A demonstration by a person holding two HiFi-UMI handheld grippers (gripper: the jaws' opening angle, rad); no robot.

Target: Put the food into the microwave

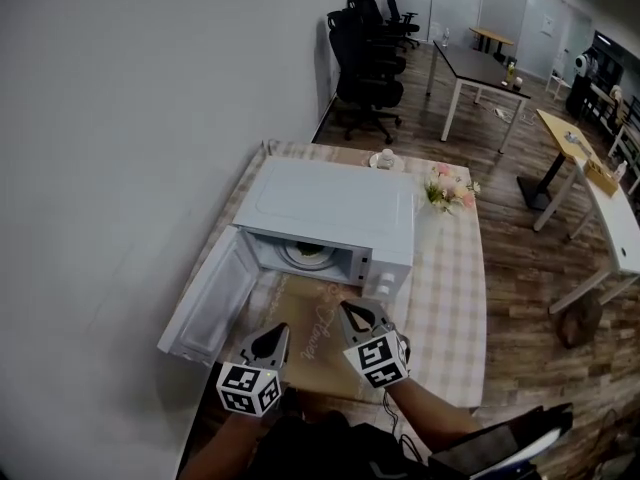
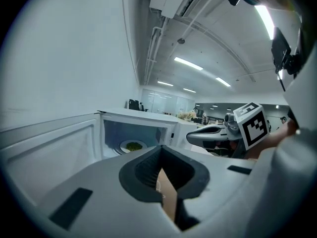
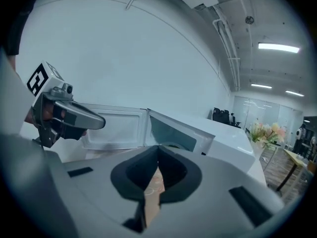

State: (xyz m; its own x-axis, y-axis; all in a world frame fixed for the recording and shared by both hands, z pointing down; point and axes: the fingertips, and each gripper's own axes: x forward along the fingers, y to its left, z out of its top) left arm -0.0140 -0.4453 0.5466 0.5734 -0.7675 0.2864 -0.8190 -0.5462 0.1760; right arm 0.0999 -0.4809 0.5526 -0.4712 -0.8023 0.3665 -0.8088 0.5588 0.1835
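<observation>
From my feed, the checked-cloth table fills the middle of the head view, set against a pale wall that runs along 9 o'clock. On it stands the white microwave, its mouth facing me. Its door is swung wide open toward 8 o'clock. A brown mat lies on the cloth at the oven's 6 o'clock, just in front of the opening.

Both tools hover over that mat, side by side and apart from each other. The left gripper sits at 7 o'clock of the mat with its tips closed on each other and nothing between them. In its own view only the brown mat shows through the hollow behind the tips. The right gripper is at 5 o'clock, nearer the oven front – jaws likewise pressed together and empty.

A bunch of pale flowers stands at the microwave's 3 o'clock. The food is already inside the cavity – a greenish heap on a white plate. A cup on a saucer rests beyond the oven at 12 o'clock.
</observation>
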